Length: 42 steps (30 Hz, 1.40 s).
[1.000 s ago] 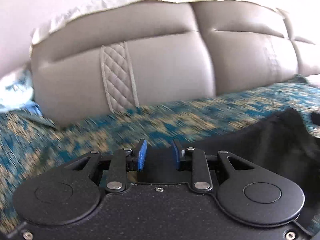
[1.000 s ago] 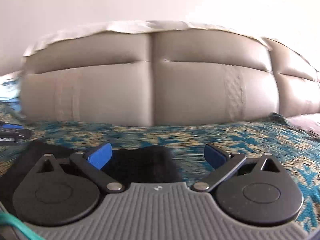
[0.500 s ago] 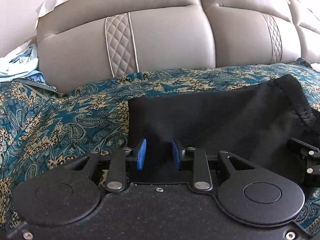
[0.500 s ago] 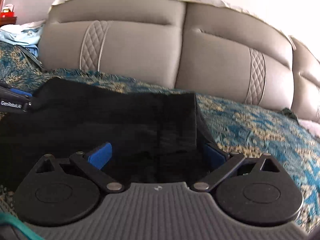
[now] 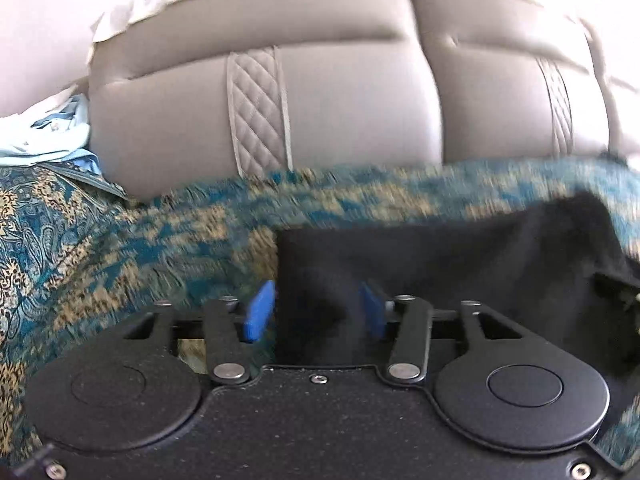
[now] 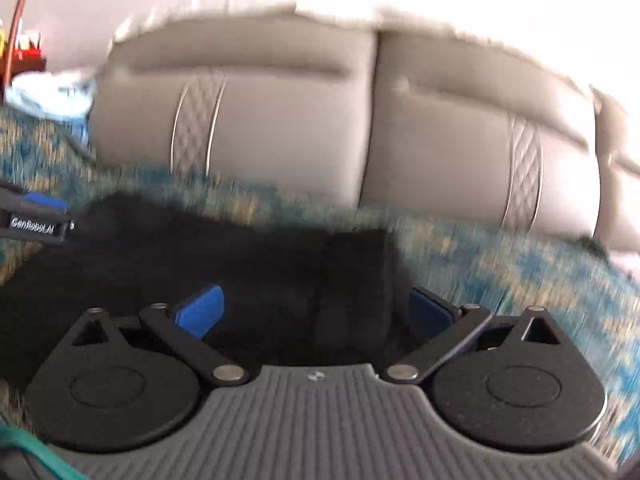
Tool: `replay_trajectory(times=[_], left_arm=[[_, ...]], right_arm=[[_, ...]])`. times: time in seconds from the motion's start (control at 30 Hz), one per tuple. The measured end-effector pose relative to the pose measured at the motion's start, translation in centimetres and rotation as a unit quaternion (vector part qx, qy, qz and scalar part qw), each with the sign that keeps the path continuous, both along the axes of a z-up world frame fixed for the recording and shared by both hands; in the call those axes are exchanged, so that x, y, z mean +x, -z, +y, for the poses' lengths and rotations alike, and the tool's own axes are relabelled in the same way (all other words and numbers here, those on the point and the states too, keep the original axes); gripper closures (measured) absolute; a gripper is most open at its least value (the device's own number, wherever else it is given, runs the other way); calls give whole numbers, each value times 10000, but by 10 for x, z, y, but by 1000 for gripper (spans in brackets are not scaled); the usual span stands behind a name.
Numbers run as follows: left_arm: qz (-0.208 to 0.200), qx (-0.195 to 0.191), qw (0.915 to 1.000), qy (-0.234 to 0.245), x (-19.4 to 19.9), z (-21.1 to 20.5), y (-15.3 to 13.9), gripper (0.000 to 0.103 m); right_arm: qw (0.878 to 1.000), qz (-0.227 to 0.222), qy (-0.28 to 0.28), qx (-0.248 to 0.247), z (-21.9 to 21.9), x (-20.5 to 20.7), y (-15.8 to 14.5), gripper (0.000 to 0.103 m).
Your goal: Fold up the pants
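Both pictures are bright with soft daylight. The wall (image 5: 44, 20) at the top is washed out to white. The patterned bedspread (image 5: 120, 248) is smeared by motion blur, worse in the right wrist view. The black pants (image 6: 200, 264) look like a dark patch without detail. The headboard (image 6: 280, 120) bends near the edges.

1 pants (image 5: 460, 264), 2 tools, 1 headboard (image 5: 360, 112)

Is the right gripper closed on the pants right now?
No, in the right wrist view the right gripper has its blue fingers spread wide, with the black pants lying loose between them.
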<state>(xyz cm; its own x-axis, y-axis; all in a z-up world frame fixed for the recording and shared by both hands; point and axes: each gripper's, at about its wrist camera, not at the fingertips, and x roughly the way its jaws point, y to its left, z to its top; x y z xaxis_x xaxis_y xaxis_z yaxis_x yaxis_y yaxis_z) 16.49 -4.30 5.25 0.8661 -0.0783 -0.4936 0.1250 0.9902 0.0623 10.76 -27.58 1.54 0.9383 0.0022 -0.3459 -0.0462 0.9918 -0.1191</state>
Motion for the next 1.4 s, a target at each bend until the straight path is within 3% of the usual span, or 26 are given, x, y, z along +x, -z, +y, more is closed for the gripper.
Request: replay_trajectory(times=[0.07,0.17,0.27,0.43,0.6,0.8,0.9,0.97,1.03,1.1,1.23,1.4], left_arm=[[91,-148,9998,-122,15,13,-7,49],[510,-554,9970,-177,43,34,-7,49],[829,-1003,9914,-153,64,47,-1,49],[1025,-1454,9841,13,80,53,11,48],[1163,-1661,9791,173,89,49,20,47],[1043,-1547,9819,329,92,41,23,47],[1012,-1570,9818,346,93,41,24,48],[985,-1576,9820,332,92,41,25,56],[900,-1592,9828,269,88,40,23,73],[764,-1562,9847,59,83,39,19,80],[590,-1234,9905,-121,86,40,7,82],[582,-984,9919,-554,114,72,-7,83]], right_arm=[[10000,-80,-7,-27,-14,13,-16,0],[9998,166,71,57,-38,46,-24,0],[9972,567,174,458,-66,82,-17,0],[9813,1053,-356,1570,-93,101,0,0],[9763,1267,-498,1685,-89,107,15,0],[9821,1247,-683,1238,-73,110,22,2],[9817,1227,-831,1194,-68,107,20,10],[9803,1210,-894,1279,-68,106,21,15],[9775,1220,-961,1425,-70,106,21,22],[9761,1223,-977,1509,-67,105,20,26],[9772,1177,-952,1489,-48,107,19,40],[9767,1178,-906,1546,-2,124,21,46]])
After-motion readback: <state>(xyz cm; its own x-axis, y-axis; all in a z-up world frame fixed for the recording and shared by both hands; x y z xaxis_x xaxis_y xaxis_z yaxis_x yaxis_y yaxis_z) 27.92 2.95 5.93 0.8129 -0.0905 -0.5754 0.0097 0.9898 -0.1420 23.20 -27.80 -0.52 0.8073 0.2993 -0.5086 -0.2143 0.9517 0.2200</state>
